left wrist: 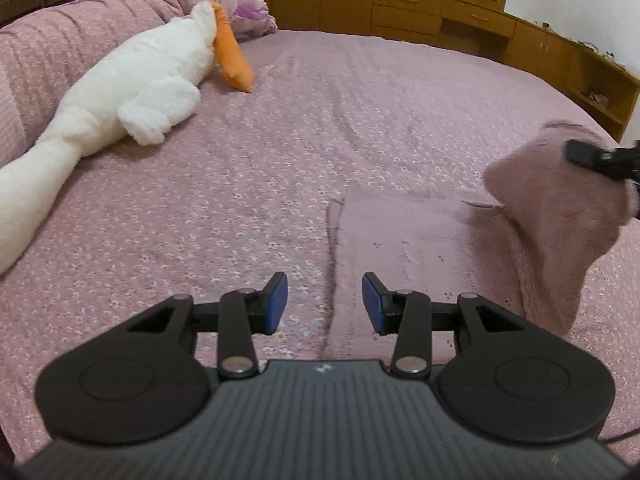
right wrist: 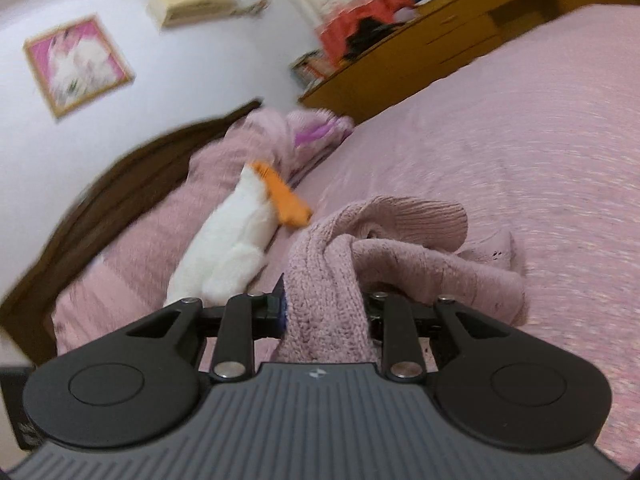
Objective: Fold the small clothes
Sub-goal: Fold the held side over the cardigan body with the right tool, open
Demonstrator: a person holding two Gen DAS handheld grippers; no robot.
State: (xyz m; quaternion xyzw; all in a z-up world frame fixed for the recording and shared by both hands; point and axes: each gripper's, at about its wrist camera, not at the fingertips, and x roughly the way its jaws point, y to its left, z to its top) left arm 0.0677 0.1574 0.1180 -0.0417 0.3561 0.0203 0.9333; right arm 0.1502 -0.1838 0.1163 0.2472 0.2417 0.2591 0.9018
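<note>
The left gripper hangs low over the bed with its two blue-padded fingers spread wide apart and nothing between them. Under it lies the flat part of the pink knitted garment, whose left edge runs as a nearly straight line toward the camera, just between the two fingers. The right gripper is closed on a thick fold of the same garment and holds this part raised above the bed, so the cloth hangs down in a soft bunch at the right side of the left wrist view. The knit is fuzzy and ribbed, close in colour to the flowered bed cover. A white plush goose with an orange beak lies well apart at the left, near the pillows, and the wide middle of the bed is free. A wooden cabinet borders the far edge.
</note>
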